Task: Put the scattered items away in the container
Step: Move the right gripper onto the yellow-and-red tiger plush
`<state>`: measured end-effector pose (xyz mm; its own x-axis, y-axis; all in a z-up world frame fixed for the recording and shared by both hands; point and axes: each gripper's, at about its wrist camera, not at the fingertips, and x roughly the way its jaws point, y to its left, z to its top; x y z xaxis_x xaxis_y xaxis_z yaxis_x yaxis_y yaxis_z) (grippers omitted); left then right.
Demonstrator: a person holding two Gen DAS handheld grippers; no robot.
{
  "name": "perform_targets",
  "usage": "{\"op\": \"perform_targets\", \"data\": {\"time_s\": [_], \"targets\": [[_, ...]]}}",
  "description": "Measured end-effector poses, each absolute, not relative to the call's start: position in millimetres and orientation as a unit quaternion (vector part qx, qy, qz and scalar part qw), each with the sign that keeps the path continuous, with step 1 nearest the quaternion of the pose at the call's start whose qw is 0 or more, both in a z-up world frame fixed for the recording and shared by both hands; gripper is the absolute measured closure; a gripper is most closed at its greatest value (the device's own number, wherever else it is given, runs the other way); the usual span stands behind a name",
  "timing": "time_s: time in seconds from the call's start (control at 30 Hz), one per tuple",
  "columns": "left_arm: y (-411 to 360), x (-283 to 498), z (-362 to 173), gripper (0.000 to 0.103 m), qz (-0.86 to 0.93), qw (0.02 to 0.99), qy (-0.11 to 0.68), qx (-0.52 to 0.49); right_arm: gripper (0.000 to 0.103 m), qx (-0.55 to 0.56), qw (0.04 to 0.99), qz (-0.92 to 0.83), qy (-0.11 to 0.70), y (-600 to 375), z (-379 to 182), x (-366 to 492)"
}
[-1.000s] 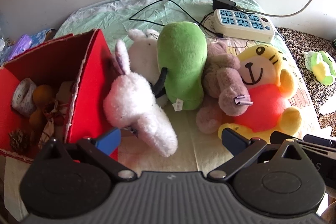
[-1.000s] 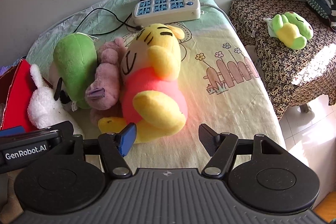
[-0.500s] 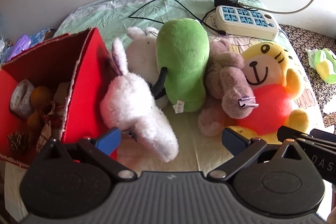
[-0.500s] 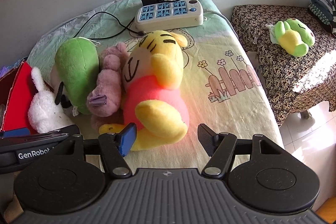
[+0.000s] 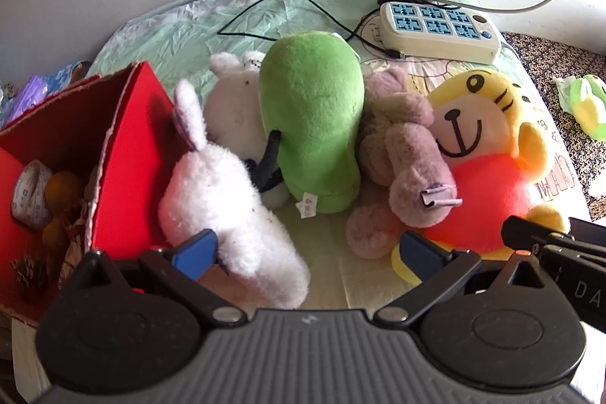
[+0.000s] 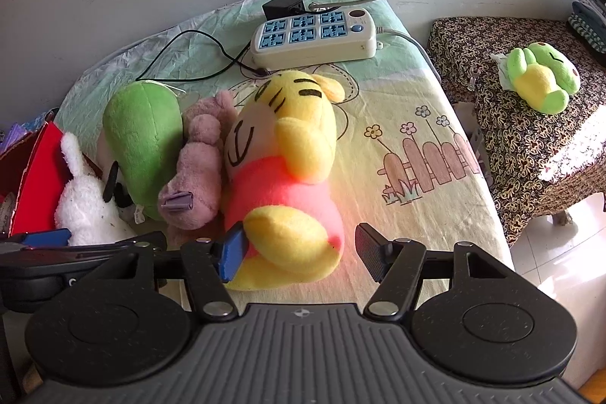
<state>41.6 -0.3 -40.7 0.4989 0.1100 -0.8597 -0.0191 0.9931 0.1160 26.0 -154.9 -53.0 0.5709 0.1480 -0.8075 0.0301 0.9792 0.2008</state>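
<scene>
Several plush toys lie in a heap on the bed: a white rabbit [image 5: 227, 199], a green plush [image 5: 310, 124], a mauve plush [image 5: 405, 158] and a yellow tiger in a red shirt [image 5: 488, 154]. A red box [image 5: 125, 154] stands at the left with small items inside. My left gripper [image 5: 306, 248] is open, its fingers either side of the rabbit's lower end. My right gripper [image 6: 299, 248] is open around the yellow tiger's [image 6: 288, 169] leg. The rabbit [image 6: 83, 203] and green plush [image 6: 144, 139] also show in the right wrist view.
A white power strip [image 6: 314, 36] with a black adapter and cables lies at the back of the bed. A patterned stool [image 6: 530, 124] at the right holds a small green frog plush [image 6: 541, 78]. The bed's right edge drops to a tiled floor.
Both grippers have moved forward and lower toward the toys. The right gripper's fingers now sit either side of the tiger's leg. Both stay open.
</scene>
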Motion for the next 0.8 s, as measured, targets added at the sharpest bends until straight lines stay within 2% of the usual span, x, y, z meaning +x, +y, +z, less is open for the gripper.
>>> {"op": "perform_targets", "data": {"time_s": [0.1,0.23,0.43,0.63,0.8], "targets": [[-4,44,-40,0.001,0.034,0.866,0.495,0.058,0.041,0.1,0.883,0.045,0.457,-156,-52,28],[-16,44,-33,0.001,0.02,0.876,0.474,0.087,0.051,0.118,0.888,0.067,0.439,-164,-47,30],[-37,35,-23,0.001,-0.066,0.891,0.437,0.1,0.051,0.134,0.901,0.053,0.41,-189,-41,46],[-57,23,-23,0.002,-0.157,0.889,0.42,0.09,0.051,0.18,0.879,0.091,0.432,-207,-46,70],[-66,12,-28,0.009,-0.227,0.875,0.418,0.087,0.05,0.17,0.863,0.139,0.455,-204,-48,86]]}}
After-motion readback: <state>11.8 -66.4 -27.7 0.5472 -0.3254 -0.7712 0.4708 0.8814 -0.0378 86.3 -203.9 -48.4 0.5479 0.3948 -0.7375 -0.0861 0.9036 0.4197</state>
